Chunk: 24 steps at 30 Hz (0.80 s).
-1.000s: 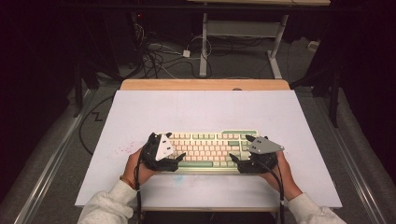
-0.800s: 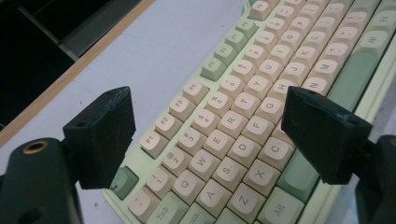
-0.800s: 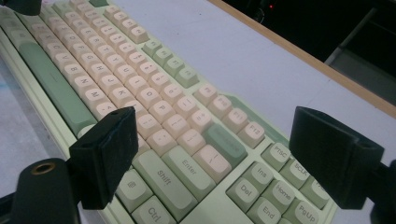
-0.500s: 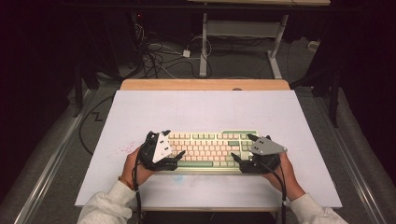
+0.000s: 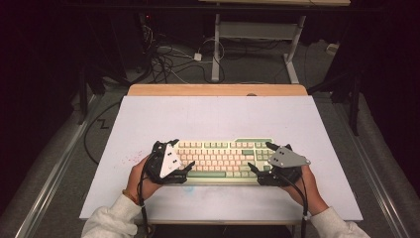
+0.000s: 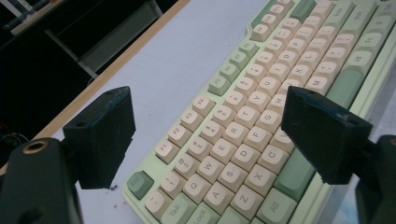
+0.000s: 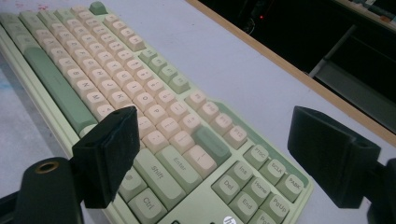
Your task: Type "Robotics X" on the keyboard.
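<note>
Keyboard (image 5: pixel 225 158) ends between open jaws, both grippers

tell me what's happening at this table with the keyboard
A person holds a gripper in each hand, one at each end of a green and cream keyboard lying flat on the white table. The left gripper is open, its fingers spread over the keyboard's left end. The right gripper is open too, straddling the right end. Neither has closed on the keyboard yet.
</note>
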Tool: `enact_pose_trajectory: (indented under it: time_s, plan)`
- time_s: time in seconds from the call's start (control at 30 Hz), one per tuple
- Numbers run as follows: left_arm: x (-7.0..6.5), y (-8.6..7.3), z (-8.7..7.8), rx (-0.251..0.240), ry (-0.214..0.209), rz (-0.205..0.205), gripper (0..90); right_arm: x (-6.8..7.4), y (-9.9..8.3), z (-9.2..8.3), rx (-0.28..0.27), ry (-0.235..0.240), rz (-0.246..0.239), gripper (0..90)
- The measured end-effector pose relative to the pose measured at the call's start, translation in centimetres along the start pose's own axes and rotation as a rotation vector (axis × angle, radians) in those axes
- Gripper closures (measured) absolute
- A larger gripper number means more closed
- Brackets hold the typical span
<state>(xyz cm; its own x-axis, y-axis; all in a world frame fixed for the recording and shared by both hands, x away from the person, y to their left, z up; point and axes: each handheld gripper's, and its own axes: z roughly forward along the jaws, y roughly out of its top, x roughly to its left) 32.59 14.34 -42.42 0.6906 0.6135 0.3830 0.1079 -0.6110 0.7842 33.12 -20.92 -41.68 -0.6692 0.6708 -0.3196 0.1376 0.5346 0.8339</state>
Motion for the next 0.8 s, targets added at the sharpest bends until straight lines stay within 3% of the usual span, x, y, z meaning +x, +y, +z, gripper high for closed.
enact_pose_trajectory:
  time_s: [0.8]
  plan:
    - [-0.3,-0.8,-2.7,-0.037,0.013,0.007,17.1,-0.1,-0.2,-2.6,-0.022,-0.022,-0.022,17.5]
